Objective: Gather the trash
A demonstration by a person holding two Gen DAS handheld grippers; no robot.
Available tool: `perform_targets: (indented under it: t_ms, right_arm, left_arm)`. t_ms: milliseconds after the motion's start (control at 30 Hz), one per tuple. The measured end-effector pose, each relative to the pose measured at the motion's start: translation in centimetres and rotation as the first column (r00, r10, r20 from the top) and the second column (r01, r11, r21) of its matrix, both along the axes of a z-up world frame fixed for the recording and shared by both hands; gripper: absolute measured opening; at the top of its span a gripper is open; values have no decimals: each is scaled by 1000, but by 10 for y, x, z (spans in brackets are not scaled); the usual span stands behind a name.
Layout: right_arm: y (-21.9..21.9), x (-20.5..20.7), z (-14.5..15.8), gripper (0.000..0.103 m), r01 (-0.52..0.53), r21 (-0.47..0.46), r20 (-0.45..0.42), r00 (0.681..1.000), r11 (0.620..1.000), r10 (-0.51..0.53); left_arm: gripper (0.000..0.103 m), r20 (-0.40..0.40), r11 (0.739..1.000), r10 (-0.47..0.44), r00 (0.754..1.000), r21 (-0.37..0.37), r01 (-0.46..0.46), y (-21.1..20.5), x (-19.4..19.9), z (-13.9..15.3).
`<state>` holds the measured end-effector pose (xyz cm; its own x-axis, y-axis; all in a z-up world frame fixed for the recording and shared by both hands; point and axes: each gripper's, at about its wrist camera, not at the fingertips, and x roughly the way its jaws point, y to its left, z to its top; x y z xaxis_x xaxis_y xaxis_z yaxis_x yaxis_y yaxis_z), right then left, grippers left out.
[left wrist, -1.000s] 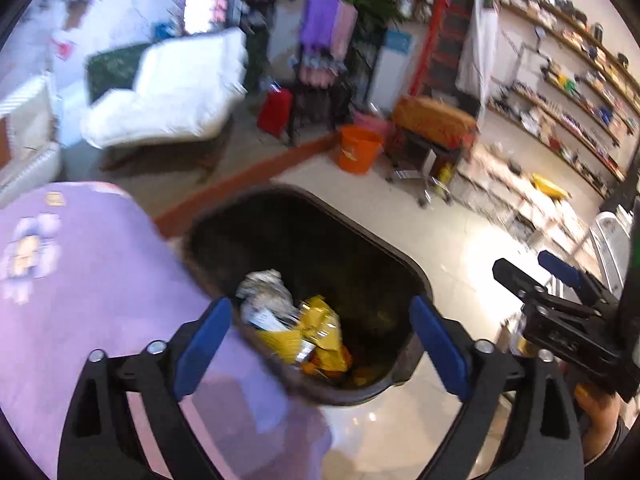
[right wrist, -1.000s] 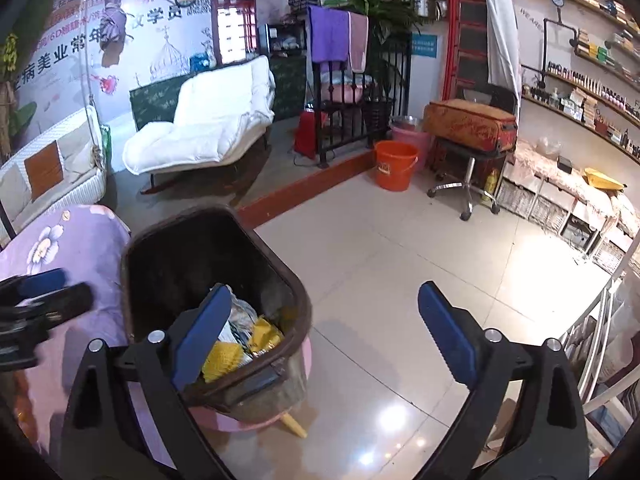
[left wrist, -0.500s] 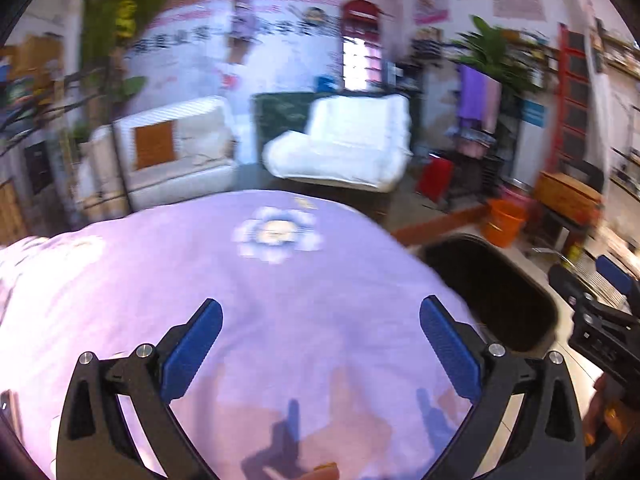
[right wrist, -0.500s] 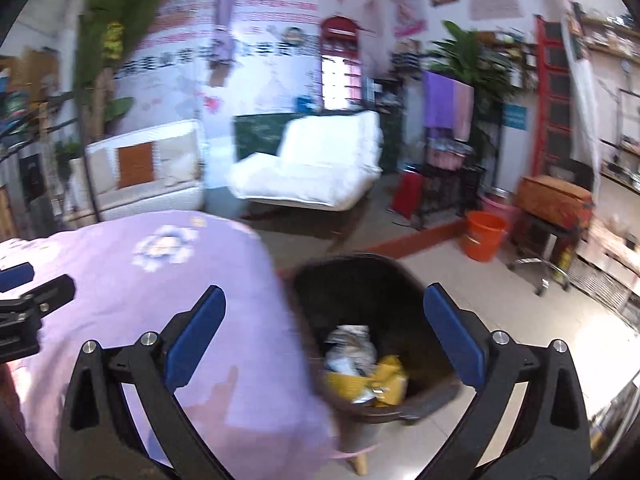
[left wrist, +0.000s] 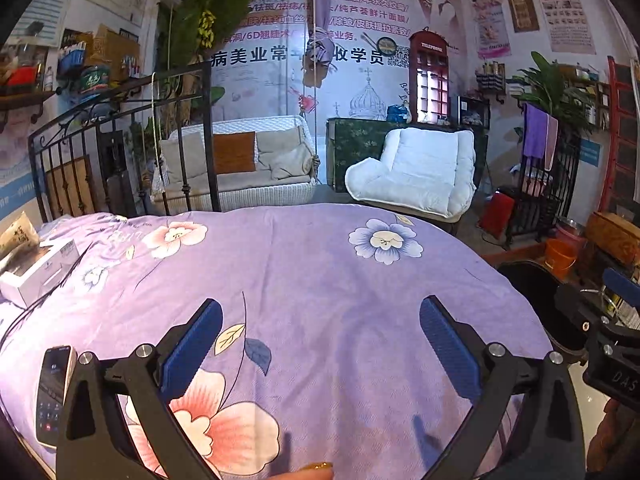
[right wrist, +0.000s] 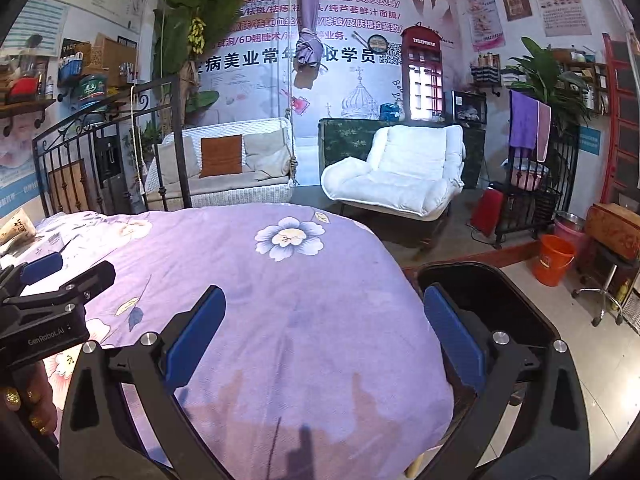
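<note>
My left gripper [left wrist: 318, 340] hangs open and empty over the purple flowered bedspread [left wrist: 312, 280]. My right gripper [right wrist: 322, 330] is open and empty too, above the bed's right edge; its right finger stands in front of the black trash bin [right wrist: 516, 304] beside the bed. That bin [left wrist: 532, 280] shows at the right edge of the left wrist view, contents hidden. At the bed's far left lie a white box [left wrist: 40, 266] and a brown paper packet [left wrist: 16, 234]. The left gripper [right wrist: 52, 300] appears at left in the right wrist view.
A phone [left wrist: 54, 392] lies on the bed near my left finger. Beyond the bed stand a white armchair [right wrist: 400, 172], a wicker swing sofa [right wrist: 224, 168] and a black iron bed rail [left wrist: 120, 140]. An orange bucket [right wrist: 556, 258] and a stool [right wrist: 608, 280] are on the tiled floor.
Both grippers swung left and up from over the bin to over the bed. The bin's trash has passed out of sight and the phone and white box came into the left wrist view.
</note>
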<state>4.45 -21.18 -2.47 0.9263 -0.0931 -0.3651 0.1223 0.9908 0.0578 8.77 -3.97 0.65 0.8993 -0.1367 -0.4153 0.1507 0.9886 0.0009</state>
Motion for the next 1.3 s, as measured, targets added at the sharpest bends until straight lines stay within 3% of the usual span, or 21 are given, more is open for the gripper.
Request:
perform_targets:
  t_ms: [267,1300]
  right_arm:
    - [18,-4,2,98,7,-18,13,1000,1000,-6]
    - [20,2,-6,98,2,-7,-29,1000,1000,-3]
  left_arm:
    - [98,17,1000,11,1000,-18,-11,10,-8,1]
    - [98,10,998,38,999,-42,-38,18,-12,0]
